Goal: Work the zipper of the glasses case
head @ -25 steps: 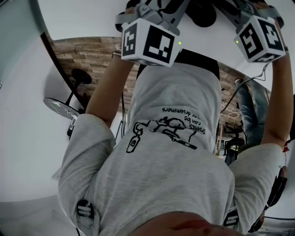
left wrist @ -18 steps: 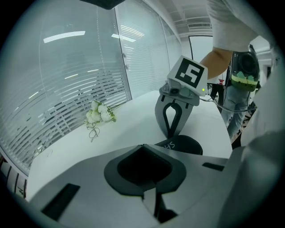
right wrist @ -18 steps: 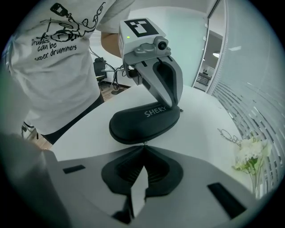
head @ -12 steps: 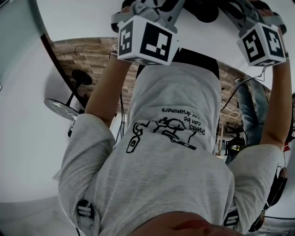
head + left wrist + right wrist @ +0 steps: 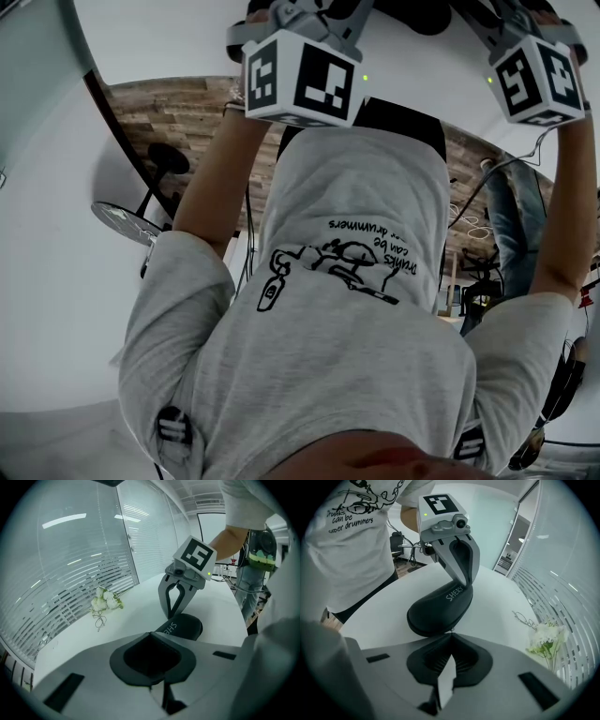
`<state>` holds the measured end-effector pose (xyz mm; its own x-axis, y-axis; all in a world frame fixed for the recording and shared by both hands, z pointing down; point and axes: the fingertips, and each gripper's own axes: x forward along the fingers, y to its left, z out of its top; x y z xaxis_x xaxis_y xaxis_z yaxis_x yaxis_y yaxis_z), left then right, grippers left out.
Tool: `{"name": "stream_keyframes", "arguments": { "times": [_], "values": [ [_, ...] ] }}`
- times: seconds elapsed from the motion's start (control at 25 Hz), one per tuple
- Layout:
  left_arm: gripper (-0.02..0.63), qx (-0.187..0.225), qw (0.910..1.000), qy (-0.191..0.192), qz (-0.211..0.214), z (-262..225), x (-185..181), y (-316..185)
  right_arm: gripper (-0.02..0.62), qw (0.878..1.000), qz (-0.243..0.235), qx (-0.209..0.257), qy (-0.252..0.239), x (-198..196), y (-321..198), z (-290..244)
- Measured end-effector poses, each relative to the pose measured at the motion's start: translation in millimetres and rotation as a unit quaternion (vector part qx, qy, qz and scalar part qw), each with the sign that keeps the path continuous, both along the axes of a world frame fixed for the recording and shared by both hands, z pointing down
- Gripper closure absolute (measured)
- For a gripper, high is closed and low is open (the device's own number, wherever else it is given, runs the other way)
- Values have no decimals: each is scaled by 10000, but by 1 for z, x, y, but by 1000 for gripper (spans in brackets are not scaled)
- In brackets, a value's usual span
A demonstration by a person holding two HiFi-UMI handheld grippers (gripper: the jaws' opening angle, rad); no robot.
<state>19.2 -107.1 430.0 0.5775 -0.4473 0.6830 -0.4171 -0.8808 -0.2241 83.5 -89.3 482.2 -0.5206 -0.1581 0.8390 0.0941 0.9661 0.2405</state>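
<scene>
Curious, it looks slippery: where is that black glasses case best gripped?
Pinch the glasses case at its tapered end from above, as the left hand-held gripper does; the domed middle is wider, and the zipper seam stays free.

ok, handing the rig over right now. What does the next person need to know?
Left tongs: shut on one end of the glasses case, holding it at the white table; the gripped end looks raised.
Right tongs: shut at the case's other edge, apparently pinching the zip pull.
Done: both grips set.
Left to do: draw the pull along the zip. The seam in view looks closed, so most of the run probably remains.
</scene>
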Motion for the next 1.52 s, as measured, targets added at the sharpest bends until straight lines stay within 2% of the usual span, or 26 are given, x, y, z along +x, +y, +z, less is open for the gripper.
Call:
{"name": "stream_keyframes", "arguments": {
  "times": [0.96,1.52],
  "values": [
    [584,46,9999,-53,-115,3,-3,-14,591,9988,428,-233,-111,15,13,0],
    [584,-2,9998,-81,-162,13,15,-36,591,9967,648,-454,-184,36,6,9]
  ]
}}
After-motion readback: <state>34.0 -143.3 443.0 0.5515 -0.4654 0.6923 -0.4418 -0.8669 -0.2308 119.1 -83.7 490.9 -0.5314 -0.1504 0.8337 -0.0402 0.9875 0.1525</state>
